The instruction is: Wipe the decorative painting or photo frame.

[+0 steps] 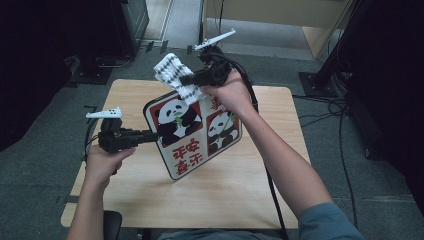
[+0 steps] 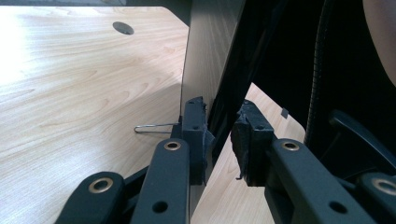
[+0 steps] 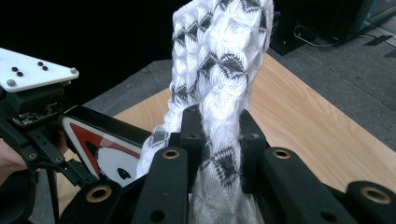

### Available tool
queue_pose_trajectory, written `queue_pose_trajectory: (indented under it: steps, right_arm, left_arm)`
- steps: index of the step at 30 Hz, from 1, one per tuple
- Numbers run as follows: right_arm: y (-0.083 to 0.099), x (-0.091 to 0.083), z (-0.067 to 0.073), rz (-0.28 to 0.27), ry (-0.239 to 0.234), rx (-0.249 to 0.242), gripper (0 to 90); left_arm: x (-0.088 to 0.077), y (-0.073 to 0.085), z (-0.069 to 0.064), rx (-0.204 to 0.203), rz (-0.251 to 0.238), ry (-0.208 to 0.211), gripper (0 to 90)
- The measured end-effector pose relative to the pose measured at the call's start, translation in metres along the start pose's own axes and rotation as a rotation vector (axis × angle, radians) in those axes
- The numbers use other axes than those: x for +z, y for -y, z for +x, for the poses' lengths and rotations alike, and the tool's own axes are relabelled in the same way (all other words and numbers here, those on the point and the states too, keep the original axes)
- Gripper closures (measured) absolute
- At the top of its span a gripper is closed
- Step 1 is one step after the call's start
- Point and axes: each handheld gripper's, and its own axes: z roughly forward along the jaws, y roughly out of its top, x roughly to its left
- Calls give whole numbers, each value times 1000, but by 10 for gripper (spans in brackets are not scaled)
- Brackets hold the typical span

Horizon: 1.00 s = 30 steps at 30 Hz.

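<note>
Presently the left tongs (image 1: 150, 136) grip the left edge of a panda picture board (image 1: 192, 132), jaws narrowed onto it; in the left gripper view the thin panel (image 2: 205, 60) stands edge-on between the two pads (image 2: 194, 126), the left pad against it, the right pad just beside its dark face. A small wire loop (image 2: 152, 129) juts from the board's back near that pad. The right tongs (image 1: 186, 79) are clamped on a white cloth with grey diamond pattern (image 1: 175, 75); the right gripper view shows the knit fabric (image 3: 219, 70) squeezed between both jaws and rising well above them. The cloth's lower end lies against the board's top edge, over the upper panda. The board is held tilted, its top raised off the light wooden worktop (image 1: 250, 190), its lower corner near or on the wood; contact cannot be told. Left hand (image 1: 102, 165) and right hand (image 1: 230, 92) carry the grippers. Outward, bare wood lies to the right of and before the board. Beyond the worktop's rounded corners is grey carpet (image 1: 45, 165), with cables (image 1: 320, 117) trailing at the right.
</note>
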Motion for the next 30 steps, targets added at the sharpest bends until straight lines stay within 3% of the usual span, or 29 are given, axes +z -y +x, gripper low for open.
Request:
queue_pose_trajectory:
  steps: [23,30]
  right_arm:
    - [9,-16,-23,-43,66,0,787]
    - [11,-19,-29,-50,66,18,787]
  left_arm:
    - [0,1,1,-3,2,4,760]
    - [0,1,1,-3,1,4,761]
